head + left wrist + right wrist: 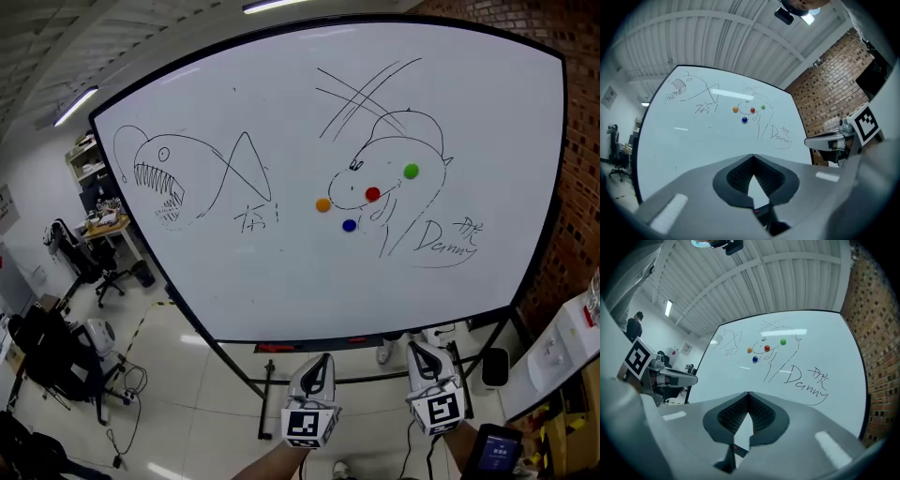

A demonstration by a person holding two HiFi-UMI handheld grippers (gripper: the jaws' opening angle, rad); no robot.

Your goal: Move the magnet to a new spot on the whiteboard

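Four round magnets sit in a cluster right of centre on the whiteboard (281, 281): orange magnet (322, 204), red magnet (372, 194), green magnet (411, 171), blue magnet (350, 225). The task doesn't say which one. Left gripper (322, 358) and right gripper (419, 349) hang side by side below the board's bottom edge, well apart from it. Both pairs of fingers (738, 177) are clenched tip to tip with nothing between. The cluster lies up and ahead of both. Orange is roughly in line above the left, green above the right, blue lowest so likely the shortest reach. Round pucks, no long axis to align to, so the approach is just lift and go forward
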